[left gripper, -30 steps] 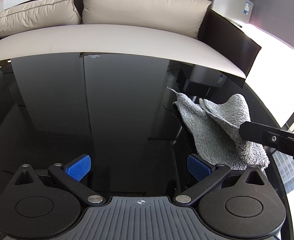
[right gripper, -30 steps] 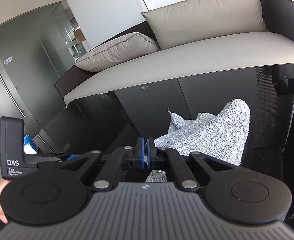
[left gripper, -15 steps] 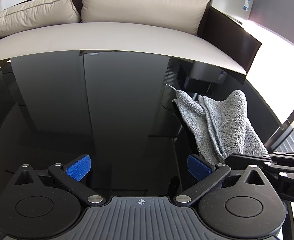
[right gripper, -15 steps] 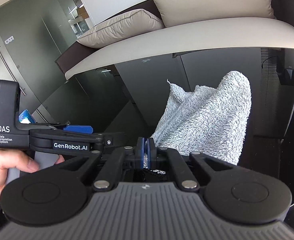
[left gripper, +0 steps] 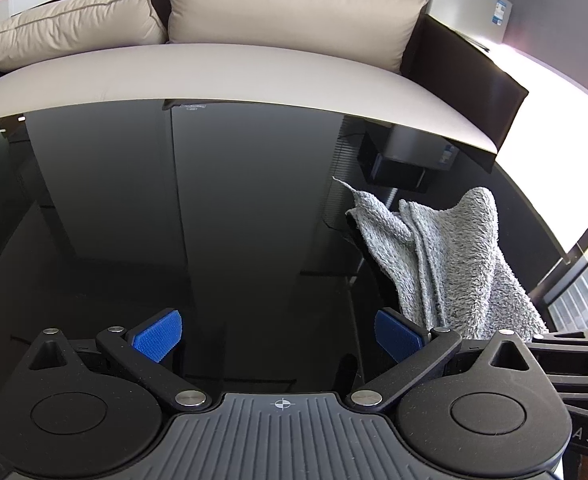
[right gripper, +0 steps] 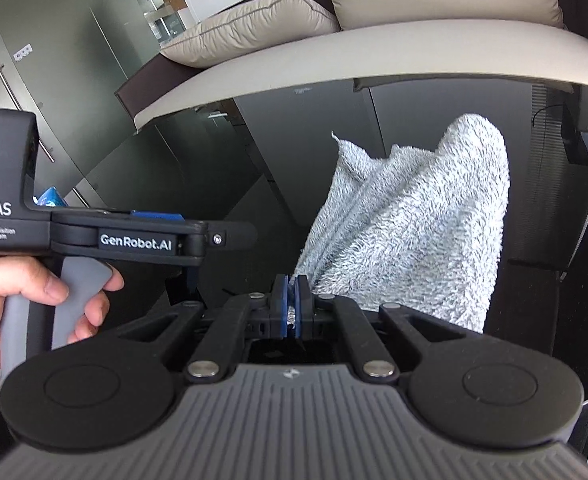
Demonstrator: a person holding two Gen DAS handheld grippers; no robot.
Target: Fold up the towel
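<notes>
Grey fluffy terry towel bunched, draped in ridges on glossy black glass table, at 2 o'clock in left view. Near edge pinched between closed blue pads of right gripper. Left gripper held wide, empty, just beside cloth. Second corner best pinched before spreading; tension kept even.

Looks like an office lounge or reception corner. Shown by a low beige sofa with loose cushions in a dark frame, a glossy black glass table in front, frosted glass partition doors with a long steel pull handle, and a small silver fridge beside the sofa arm.
</notes>
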